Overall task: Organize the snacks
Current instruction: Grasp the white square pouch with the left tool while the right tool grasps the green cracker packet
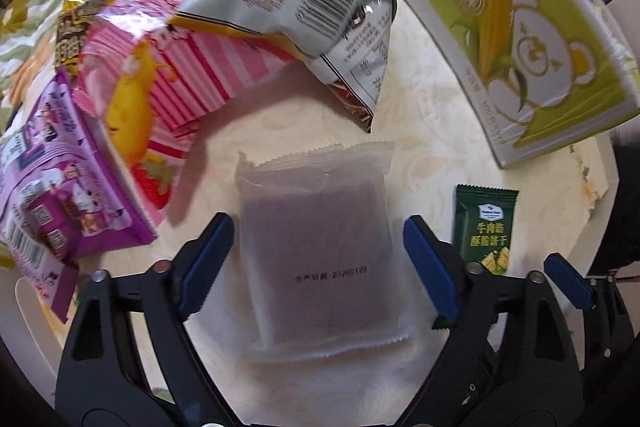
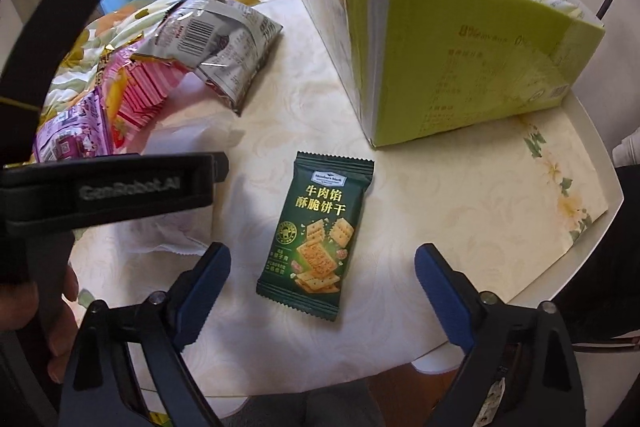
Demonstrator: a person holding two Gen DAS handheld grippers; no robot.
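A white translucent packet [image 1: 320,247] with a dark bar inside lies flat on the cream table [image 1: 432,99]. My left gripper [image 1: 320,267] points down over it, open, its blue pads [image 1: 208,267] standing just off the packet's two long edges. A dark green cracker packet [image 2: 316,239] lies face up on the table. My right gripper [image 2: 322,283] hangs above its near end, open, with wide gaps on both sides. The green packet [image 1: 486,227] also shows to the right in the left wrist view, beside one right-gripper pad [image 1: 568,281].
A tall green carton [image 2: 460,47] holding several snack bags stands at the back right. A silver bag [image 2: 224,39], a pink striped bag [image 1: 180,67] and a purple bag [image 1: 60,187] are piled at the left. A hand [image 2: 60,323] grips the left tool. The table's rim [image 2: 608,163] curves close on the right.
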